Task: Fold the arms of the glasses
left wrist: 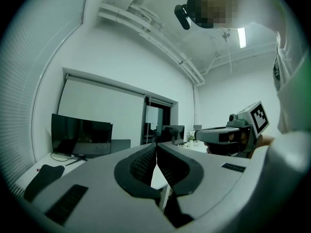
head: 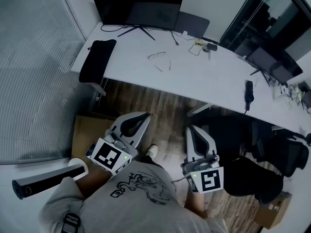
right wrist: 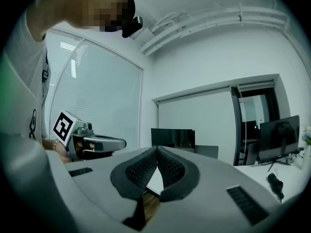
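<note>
Ahead of you stands a long white desk point(head: 204, 81), with a wide black monitor point(head: 138, 8) at its far edge and a black oblong pad point(head: 97, 59) on its left end. Below it you see dark wood-plank floor point(head: 160, 106) and a brown cardboard box point(head: 87, 132).

Head view: high, looking steeply down from over the person's shoulders. Left gripper point(head: 146, 115) and right gripper point(head: 191, 129) sit near the camera. Desk point(head: 194, 76) and monitor point(head: 138, 8) are far.

Left gripper view: rides on its gripper, close behind the jaws, level, facing the desk. Monitor point(left wrist: 80, 137) far left, right gripper point(left wrist: 198, 135) near right.

Right gripper view: same mounting, level. Monitor point(right wrist: 172, 139) far centre, left gripper point(right wrist: 122, 143) near left.

Shared: all three see the monitor. Each gripper view sees the other gripper.
</note>
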The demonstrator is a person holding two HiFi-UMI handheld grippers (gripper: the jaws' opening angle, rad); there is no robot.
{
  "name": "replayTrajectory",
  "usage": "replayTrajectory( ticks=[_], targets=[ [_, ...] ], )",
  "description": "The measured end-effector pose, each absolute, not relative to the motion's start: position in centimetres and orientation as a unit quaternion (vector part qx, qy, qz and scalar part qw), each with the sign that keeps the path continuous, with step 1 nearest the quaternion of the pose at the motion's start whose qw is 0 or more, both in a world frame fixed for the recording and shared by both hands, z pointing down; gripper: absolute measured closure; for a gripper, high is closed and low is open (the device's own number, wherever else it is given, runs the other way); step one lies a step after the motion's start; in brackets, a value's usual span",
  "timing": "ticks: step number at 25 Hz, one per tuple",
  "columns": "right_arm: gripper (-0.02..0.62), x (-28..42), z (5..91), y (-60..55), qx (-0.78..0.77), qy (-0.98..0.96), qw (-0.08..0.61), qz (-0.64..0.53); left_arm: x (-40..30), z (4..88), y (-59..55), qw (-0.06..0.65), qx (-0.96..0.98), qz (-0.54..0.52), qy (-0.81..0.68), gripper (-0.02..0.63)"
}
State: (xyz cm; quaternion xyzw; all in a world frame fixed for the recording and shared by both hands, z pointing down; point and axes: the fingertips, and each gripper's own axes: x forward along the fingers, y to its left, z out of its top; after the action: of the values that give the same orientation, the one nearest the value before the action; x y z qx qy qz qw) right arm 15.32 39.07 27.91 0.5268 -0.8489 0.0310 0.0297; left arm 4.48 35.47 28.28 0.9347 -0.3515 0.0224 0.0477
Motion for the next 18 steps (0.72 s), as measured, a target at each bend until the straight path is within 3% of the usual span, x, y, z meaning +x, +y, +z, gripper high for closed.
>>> replayTrajectory(
  ticks=[18],
  targets=[
    [0.586,16.8,29.9,30.8,0.502,-0.863,0.05,0.037,5.7,30.4,27.7,0.065,0.921,0.029,-0.383,0.584]
  ],
)
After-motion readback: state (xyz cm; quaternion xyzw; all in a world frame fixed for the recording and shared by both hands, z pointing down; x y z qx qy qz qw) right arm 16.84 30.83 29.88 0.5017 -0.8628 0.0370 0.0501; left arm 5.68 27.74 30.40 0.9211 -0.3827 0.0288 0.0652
